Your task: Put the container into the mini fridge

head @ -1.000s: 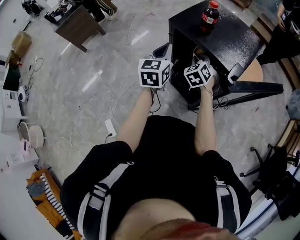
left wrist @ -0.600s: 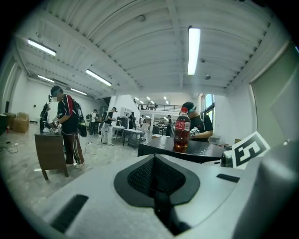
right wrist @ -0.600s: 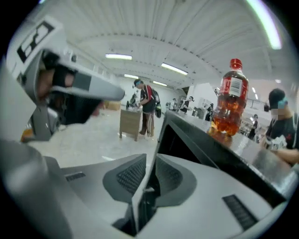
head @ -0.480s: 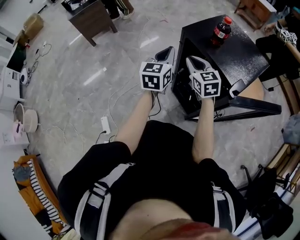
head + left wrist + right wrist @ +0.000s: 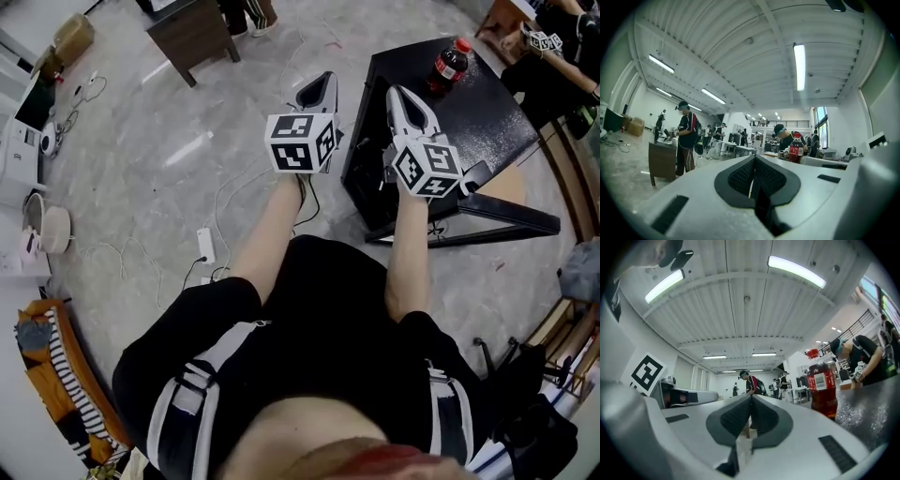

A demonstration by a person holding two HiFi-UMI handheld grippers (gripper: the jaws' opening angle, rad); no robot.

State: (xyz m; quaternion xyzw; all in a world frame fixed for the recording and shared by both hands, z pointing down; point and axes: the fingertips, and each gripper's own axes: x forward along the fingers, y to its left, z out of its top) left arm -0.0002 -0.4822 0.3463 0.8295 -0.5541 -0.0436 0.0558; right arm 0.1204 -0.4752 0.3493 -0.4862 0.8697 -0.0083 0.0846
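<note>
A cola bottle with a red cap (image 5: 448, 64) stands upright on the far corner of the black mini fridge's top (image 5: 478, 108). It also shows in the left gripper view as the bottle (image 5: 796, 148) and close by in the right gripper view as the bottle (image 5: 822, 389). The fridge door (image 5: 506, 212) hangs open to the right. My left gripper (image 5: 319, 84) is shut and empty, left of the fridge. My right gripper (image 5: 397, 94) hovers over the fridge's near left edge, jaws shut on nothing, short of the bottle. The jaws meet in both gripper views (image 5: 753, 158) (image 5: 751, 398).
A dark wooden table (image 5: 192, 28) stands at the far left. A power strip (image 5: 206, 246) and loose cables lie on the grey floor. Appliances (image 5: 23, 141) line the left wall. Another person (image 5: 553, 37) works beyond the fridge at the top right.
Both grippers have come up and away from the fridge's open front to the level of its top. The right one now points over the top towards the bottle.
</note>
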